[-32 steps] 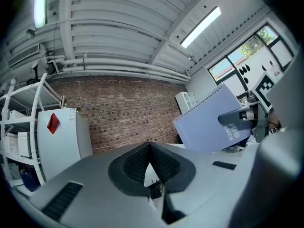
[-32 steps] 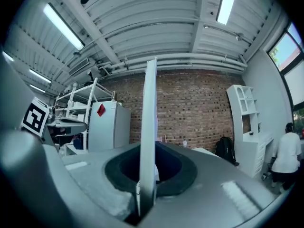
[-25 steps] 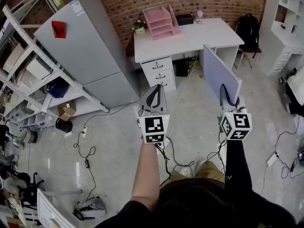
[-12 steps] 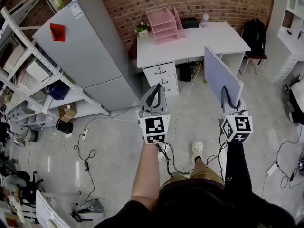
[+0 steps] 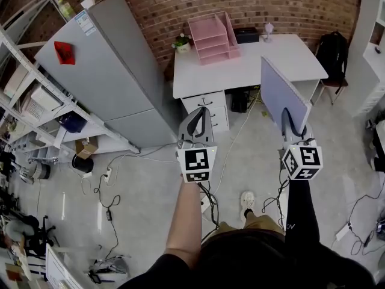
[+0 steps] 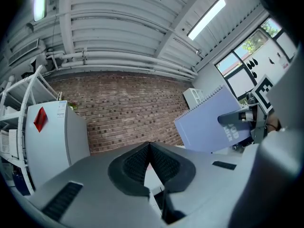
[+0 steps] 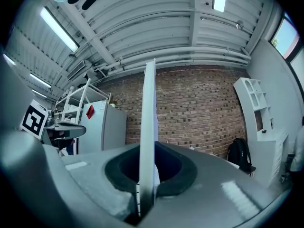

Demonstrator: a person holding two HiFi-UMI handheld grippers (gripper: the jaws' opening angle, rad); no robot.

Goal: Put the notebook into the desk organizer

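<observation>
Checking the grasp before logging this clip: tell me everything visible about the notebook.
The notebook is a thin, lavender-covered, spiral-bound pad. It stands on edge, upright, clamped near its lower edge by the right gripper, held in the air over the floor, short of the white desk. Nothing else touches it.

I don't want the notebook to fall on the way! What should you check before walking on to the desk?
1. Notebook clamped upright in the right gripper: ok.
2. Left gripper shut and empty: ok.
3. Pink desk organizer close enough to reach: not ok, it stands far off at the back of the white desk.
4. Room in the organizer's trays: cannot tell, too small from here.
5. Floor free of things to trip on: not ok, a cable lies ahead.
</observation>
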